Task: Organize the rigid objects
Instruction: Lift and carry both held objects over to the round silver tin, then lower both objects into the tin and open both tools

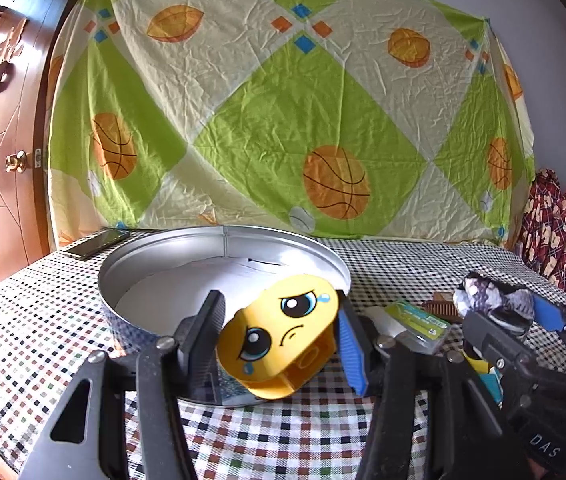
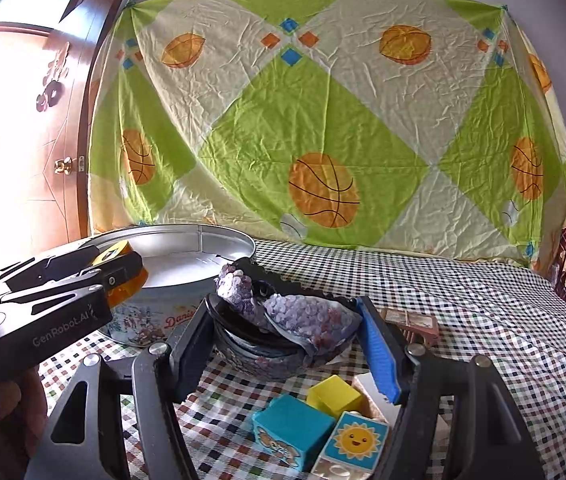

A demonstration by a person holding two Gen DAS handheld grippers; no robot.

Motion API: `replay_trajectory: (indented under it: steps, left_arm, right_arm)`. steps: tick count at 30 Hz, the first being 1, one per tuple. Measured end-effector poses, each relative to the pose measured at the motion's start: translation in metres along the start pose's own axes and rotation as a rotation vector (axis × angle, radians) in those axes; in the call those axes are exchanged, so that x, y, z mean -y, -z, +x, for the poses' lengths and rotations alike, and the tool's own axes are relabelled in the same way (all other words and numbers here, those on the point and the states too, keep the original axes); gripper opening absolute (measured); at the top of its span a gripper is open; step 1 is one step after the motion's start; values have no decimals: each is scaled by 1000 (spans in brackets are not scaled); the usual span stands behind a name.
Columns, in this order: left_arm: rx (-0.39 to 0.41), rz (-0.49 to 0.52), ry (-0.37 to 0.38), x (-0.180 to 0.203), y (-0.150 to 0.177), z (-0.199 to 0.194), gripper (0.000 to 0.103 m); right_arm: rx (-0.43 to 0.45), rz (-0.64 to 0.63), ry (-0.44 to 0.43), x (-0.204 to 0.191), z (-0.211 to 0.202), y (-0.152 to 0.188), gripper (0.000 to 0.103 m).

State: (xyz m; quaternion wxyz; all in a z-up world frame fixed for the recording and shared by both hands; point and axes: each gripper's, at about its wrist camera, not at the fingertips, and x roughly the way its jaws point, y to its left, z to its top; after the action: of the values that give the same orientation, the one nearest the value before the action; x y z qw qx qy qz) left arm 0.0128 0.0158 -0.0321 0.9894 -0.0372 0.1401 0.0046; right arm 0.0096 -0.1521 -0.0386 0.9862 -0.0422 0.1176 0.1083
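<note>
Both grippers level: left gripper (image 1: 279, 340) clamps yellow block (image 1: 283, 340).

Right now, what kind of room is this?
Probably a room in someone's home. A wooden door with a brass knob stands on the left, a basketball-print sheet hangs on the wall, and toy blocks lie on a checkered tablecloth.

The toy block (image 1: 283, 336) is yellow with a sad face and blue tears. The round tin (image 1: 187, 248) is silver, and the tablecloth (image 1: 35, 320) has little checks. The hanging sheet (image 1: 283, 100) is green and cream with orange basketballs.
</note>
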Motion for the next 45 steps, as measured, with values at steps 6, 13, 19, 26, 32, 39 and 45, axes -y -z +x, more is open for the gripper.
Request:
replay_trajectory:
  steps: [6,13,19,26,32,39,45]
  left_arm:
    - [18,1,-29,-8,-1,-2,54]
    - [30,-15,-55,-23,-2,-3,54]
    - [29,-38,-80,-40,-4,-1,54]
    - [25,-59,-92,-53,-6,2,54]
    - [11,-65,-93,-58,-11,6,54]
    - [-19,-74,-90,-66,-17,10,54]
    - [-50,-63,-89,-70,-23,16,54]
  right_arm:
    - [-6,-14,-27,-11,4,-2,70]
    - [-8,-41,-64,-28,8,-4,70]
    - [-29,-47,-98,-36,15,-5,70]
    - [-39,-63,-129,-46,18,-7,70]
    - [-55,-64,-163,-51,24,-14,70]
    - [-117,-42,-215,-53,41,-24,70]
    - [-140,-46,-237,-55,50,-35,70]
